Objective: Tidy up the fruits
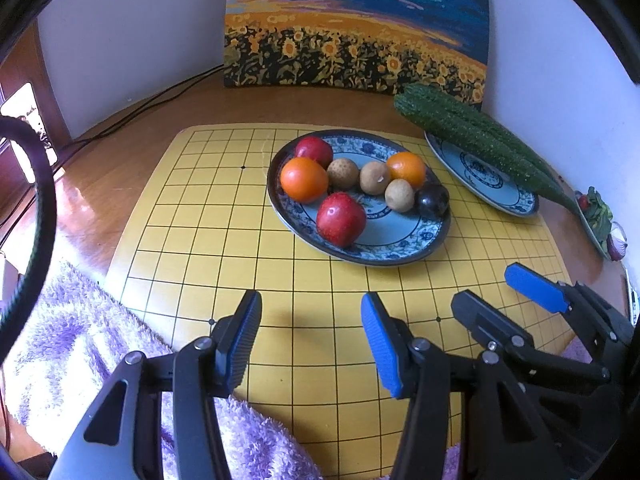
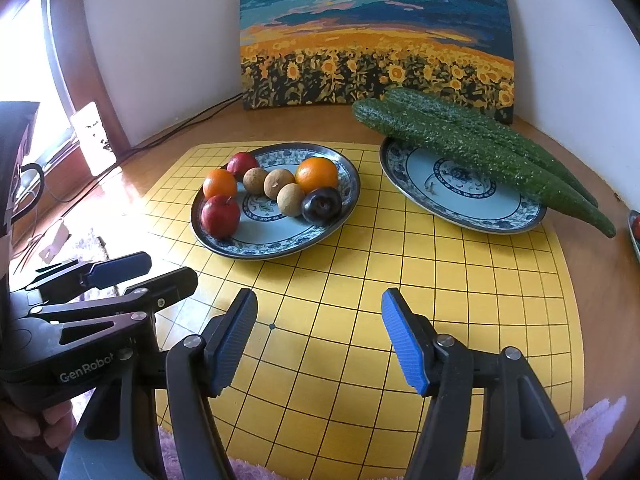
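Round glossy fruits [image 2: 276,192] on glazed patterned plate [image 2: 224,248]; bumpy long cucumbers [image 2: 480,148]

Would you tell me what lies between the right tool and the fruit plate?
Only bare yellow grid mat separates the right tool from the fruit plate, in the right wrist view.

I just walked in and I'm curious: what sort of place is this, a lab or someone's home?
Most likely a home, at a wooden table in a corner. A sunflower painting leans on the wall, patterned china plates hold fruit and cucumbers, and a yellow grid game board serves as a mat.
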### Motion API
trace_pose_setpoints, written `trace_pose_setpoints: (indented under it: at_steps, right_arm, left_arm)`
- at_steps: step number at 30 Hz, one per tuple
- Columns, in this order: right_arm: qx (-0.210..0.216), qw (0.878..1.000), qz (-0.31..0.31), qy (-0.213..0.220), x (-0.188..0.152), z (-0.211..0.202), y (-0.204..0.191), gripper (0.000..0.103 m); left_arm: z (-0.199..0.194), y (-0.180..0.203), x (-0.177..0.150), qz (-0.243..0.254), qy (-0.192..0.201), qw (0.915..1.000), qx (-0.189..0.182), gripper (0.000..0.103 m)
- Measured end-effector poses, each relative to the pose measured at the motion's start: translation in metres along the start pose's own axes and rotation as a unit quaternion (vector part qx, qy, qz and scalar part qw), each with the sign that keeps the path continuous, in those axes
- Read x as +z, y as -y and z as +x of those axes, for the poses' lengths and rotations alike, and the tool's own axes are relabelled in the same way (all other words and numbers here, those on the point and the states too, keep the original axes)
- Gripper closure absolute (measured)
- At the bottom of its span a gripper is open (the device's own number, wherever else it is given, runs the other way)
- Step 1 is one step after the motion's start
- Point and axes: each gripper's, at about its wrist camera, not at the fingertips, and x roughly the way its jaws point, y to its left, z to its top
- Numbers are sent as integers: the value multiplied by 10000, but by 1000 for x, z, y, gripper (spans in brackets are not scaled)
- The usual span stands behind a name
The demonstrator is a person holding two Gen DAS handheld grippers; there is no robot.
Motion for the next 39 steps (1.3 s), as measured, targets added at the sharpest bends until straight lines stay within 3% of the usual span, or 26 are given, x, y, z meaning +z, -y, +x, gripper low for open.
trace_pose_setpoints:
  at_steps: [39]
  right_arm:
    - [-9,10000,19,4,-1,-1,3,37]
  left_arm:
    - [3,0,-1,42,-25,10000,83,48]
